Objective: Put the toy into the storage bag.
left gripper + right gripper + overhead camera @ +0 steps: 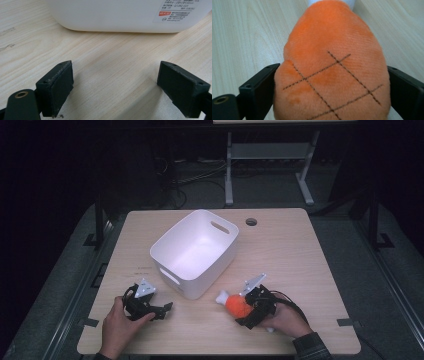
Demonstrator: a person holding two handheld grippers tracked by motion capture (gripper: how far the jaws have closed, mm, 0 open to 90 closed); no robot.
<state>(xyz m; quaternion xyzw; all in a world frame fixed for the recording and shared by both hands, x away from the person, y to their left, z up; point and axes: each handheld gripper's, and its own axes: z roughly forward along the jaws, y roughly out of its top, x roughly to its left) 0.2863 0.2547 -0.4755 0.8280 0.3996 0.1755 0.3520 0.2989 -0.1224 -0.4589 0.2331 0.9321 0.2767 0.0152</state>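
Observation:
An orange plush toy [236, 304] with a white end lies on the wooden table [285, 255], right of centre near the front edge. My right gripper [245, 308] comes at it from the right. In the right gripper view the toy [332, 50], stitched with a dark cross-hatch, fills the gap of my right gripper [332, 95], and both pads touch its sides. My left gripper [167, 309] rests low on the table at the front left. In the left gripper view it [115, 85] stands open on bare wood, just short of the white bin [112, 15].
The white plastic bin [196, 287] with cut-out handles stands at the table's middle, angled, with nothing inside. A round cable hole [251, 222] sits near the far edge. Beyond the table are a dark floor, cables and a metal stand.

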